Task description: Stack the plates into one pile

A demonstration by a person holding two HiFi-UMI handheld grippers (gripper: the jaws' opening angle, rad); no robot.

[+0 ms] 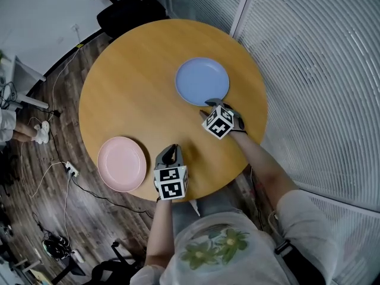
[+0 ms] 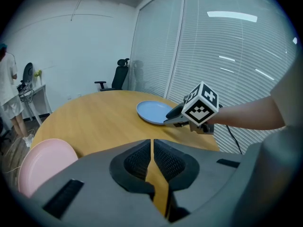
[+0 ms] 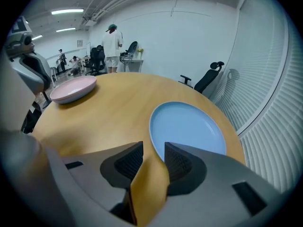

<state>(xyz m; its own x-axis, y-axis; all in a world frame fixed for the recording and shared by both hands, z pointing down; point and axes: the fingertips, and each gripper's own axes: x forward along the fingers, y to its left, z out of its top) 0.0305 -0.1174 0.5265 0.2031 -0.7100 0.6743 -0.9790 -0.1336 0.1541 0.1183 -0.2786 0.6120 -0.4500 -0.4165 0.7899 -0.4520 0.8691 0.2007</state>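
Blue plate (image 1: 202, 81), stiff, glossy and probably breakable, is lying upper centre on the worktop (image 1: 136, 82). The right hand-held gripper (image 1: 209, 103) is hovering empty, jaws apart, at its near rim, the likeliest hold. The left hand-held gripper (image 1: 168, 155) is sitting closed and empty beside the pink plate (image 1: 122, 163), lower left.

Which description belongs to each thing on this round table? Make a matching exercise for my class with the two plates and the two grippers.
Column 1
1. pink plate
2. blue plate
3. left gripper
4. right gripper

Column 2
A. fingers apart
B. near the edge of the table, beside the left gripper
C. fingers together, nothing between them
D. near rim right at the open fingers

Pairs: 1-B, 2-D, 3-C, 4-A
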